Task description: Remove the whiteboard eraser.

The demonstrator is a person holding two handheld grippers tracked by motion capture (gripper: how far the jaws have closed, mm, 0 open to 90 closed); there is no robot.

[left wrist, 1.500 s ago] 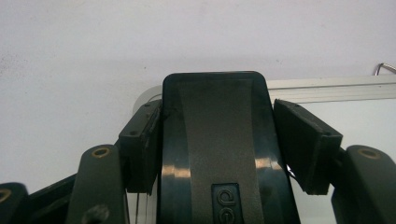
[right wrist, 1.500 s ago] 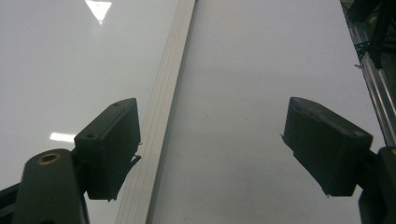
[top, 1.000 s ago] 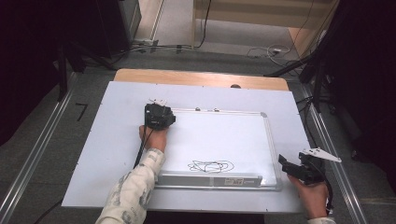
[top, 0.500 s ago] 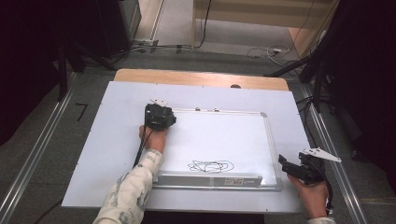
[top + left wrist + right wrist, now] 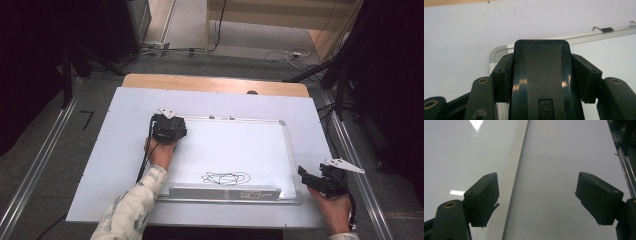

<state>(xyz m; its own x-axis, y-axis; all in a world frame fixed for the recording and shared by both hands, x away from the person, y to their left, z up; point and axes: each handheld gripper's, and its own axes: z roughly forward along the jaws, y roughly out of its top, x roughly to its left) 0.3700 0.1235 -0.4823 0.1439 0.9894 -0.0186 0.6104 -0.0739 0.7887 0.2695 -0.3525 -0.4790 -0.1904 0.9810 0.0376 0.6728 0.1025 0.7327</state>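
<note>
Though dark and glossy, with a rounded top and moulded letters low on its face, eraser (image 5: 541, 82) seen clamped between both pads of left gripper (image 5: 168, 129) — jaws closed on its sides. Sits over upper left corner of whiteboard (image 5: 260, 150), inside the frame's rounded corner. Black scribble (image 5: 226, 177) low on the board, well apart from eraser, nearer the tray (image 5: 225, 192). Right gripper (image 5: 320, 180) at lower right edge of board, jaws wide apart, nothing between them — frame rail running beneath. Board resting on white sheet (image 5: 110, 150) over table (image 5: 210, 84). Two clips (image 5: 221, 118) along top rail.
</note>
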